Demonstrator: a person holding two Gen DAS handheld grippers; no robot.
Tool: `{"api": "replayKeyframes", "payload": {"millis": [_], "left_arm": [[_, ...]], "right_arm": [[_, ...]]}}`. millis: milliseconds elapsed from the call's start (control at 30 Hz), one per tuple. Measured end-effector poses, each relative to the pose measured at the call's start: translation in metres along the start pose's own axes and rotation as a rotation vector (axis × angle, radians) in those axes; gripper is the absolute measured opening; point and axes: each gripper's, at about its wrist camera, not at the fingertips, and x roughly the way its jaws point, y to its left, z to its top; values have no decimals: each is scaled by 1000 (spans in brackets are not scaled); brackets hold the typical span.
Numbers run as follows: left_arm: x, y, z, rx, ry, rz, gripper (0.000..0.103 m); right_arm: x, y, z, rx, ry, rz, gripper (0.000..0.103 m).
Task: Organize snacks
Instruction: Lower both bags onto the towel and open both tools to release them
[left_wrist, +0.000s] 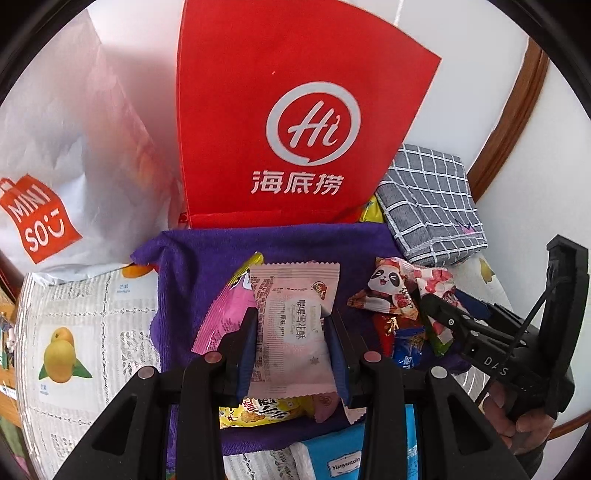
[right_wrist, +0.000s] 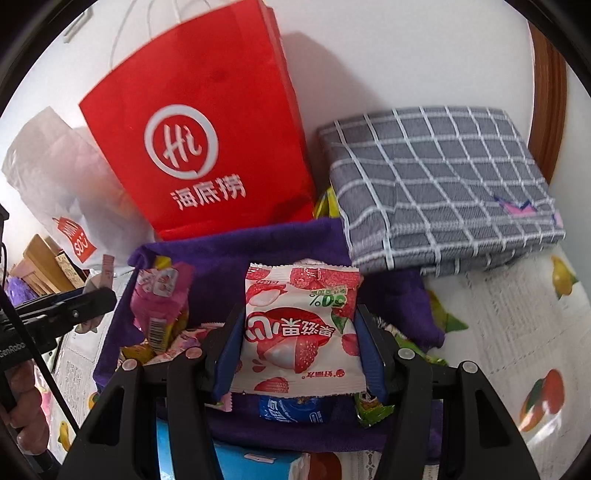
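The left gripper (left_wrist: 291, 332) is clamped on a pale pink nougat packet (left_wrist: 291, 328), pinched upright between its blue pads above the purple towel (left_wrist: 192, 258). The right gripper (right_wrist: 299, 339) grips a white-and-red lychee gummy packet (right_wrist: 299, 332) the same way. The left view alone shows a panda-print candy (left_wrist: 388, 284) at two o'clock; the right view alone shows a blue wrapper (right_wrist: 291, 408) at six, under its packet.

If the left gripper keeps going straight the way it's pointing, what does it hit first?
Probably the purple cloth just beyond the pink snack packet that the left gripper holds; the red bag stands farther back. Depth is hard to judge here.
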Motion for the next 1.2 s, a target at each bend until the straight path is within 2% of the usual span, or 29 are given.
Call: {"api": "replayKeyframes", "payload": {"millis": [533,733,1200], "left_arm": [[12,-1,-2,3,26,-3,34],[15,-3,-3,9,34,-4,34],[24,-3,-5,9,64,-9,34]], "right_arm": [[6,5,-7,-51,21,12,57],[16,8,-10,-72,55,-5,57],[17,5,-10,-64,67,-23,58]]}}
